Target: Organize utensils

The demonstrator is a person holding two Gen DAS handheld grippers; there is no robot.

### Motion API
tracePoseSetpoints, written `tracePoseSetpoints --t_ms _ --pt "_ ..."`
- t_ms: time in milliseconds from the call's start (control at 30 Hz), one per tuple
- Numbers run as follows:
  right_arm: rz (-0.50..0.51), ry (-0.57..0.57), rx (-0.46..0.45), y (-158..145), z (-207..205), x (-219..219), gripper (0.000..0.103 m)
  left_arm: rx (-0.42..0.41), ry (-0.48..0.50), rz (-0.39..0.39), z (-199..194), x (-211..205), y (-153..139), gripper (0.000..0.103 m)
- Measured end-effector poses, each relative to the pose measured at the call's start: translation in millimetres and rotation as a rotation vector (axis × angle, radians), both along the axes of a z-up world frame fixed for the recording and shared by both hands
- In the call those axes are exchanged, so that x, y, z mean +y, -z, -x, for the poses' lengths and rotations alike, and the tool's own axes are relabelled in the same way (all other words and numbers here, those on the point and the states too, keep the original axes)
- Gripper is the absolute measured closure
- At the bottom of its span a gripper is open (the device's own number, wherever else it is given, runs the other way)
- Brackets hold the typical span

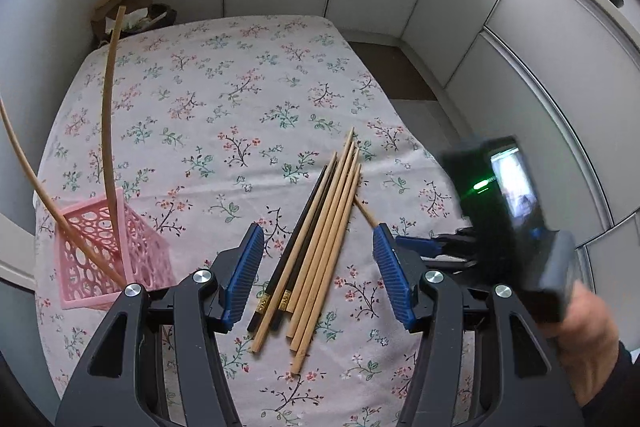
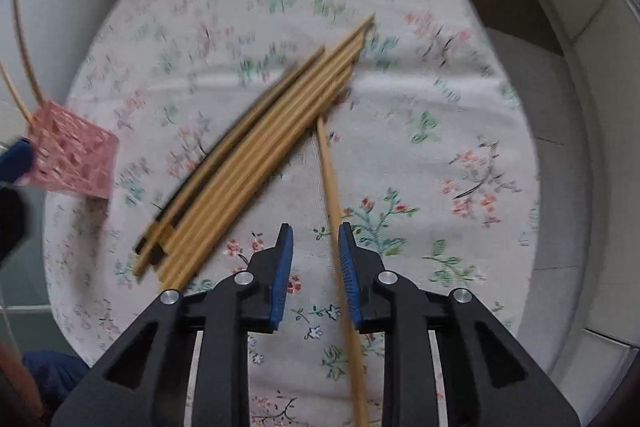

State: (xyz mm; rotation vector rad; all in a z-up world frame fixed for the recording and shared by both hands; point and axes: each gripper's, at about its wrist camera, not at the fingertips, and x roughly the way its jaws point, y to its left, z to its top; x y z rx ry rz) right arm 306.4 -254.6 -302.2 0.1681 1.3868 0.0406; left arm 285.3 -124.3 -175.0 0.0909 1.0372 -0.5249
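Note:
A bundle of wooden and black chopsticks (image 1: 316,239) lies on the floral tablecloth (image 1: 224,95); it also shows in the right wrist view (image 2: 256,155). My left gripper (image 1: 320,271) is open above the bundle's near ends. A pink perforated basket (image 1: 112,247) at the left holds two long wooden sticks (image 1: 108,115); the basket shows in the right wrist view (image 2: 72,155). My right gripper (image 2: 316,267) is partly open, with a single wooden chopstick (image 2: 334,199) lying between its jaws against the right pad. That view is motion-blurred.
The table is narrow, with grey cabinet fronts (image 1: 500,39) behind and to the right. A brown paper bag (image 1: 128,11) stands at the far left corner. The right gripper's body and the hand holding it (image 1: 520,211) are at the right.

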Motion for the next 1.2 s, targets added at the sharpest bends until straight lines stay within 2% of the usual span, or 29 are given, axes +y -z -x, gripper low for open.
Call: tracePoseSetpoints --t_ms 33,100,167,300,600,700,800,900,1033,1200 --pt "0.015 -0.016 -0.015 -1 0 3 0.097 0.002 -0.005 -0.004 -1 0 1 0.049" --pt "-0.025 -0.018 -0.004 -4 3 1 0.096 0.008 -0.007 -0.011 -3 0 4 0.049" --pt "-0.013 0.011 -0.046 -18 7 -7 0.096 0.011 -0.002 -0.018 -4 -1 6 0.049" --pt "-0.06 0.101 -0.141 -49 19 -36 0.096 0.022 0.028 -0.029 -2 -12 13 0.049" --pt "-0.128 0.242 -0.308 -93 42 -78 0.096 0.044 0.171 -0.133 3 -58 50 0.049" --pt "-0.148 0.251 -0.313 -98 45 -88 0.096 0.083 0.211 -0.149 -4 -70 67 0.049" --pt "-0.163 0.246 -0.32 -103 47 -86 0.096 0.133 0.19 -0.145 -15 -71 81 0.049" --pt "-0.17 0.242 -0.322 -103 47 -85 0.096 0.176 0.179 -0.121 -22 -70 88 0.057" --pt "-0.177 0.247 -0.319 -101 45 -87 0.096 0.161 0.202 -0.154 -21 -76 94 0.068" --pt "-0.184 0.243 -0.317 -100 45 -86 0.096 0.138 0.223 -0.212 -19 -84 102 0.069"
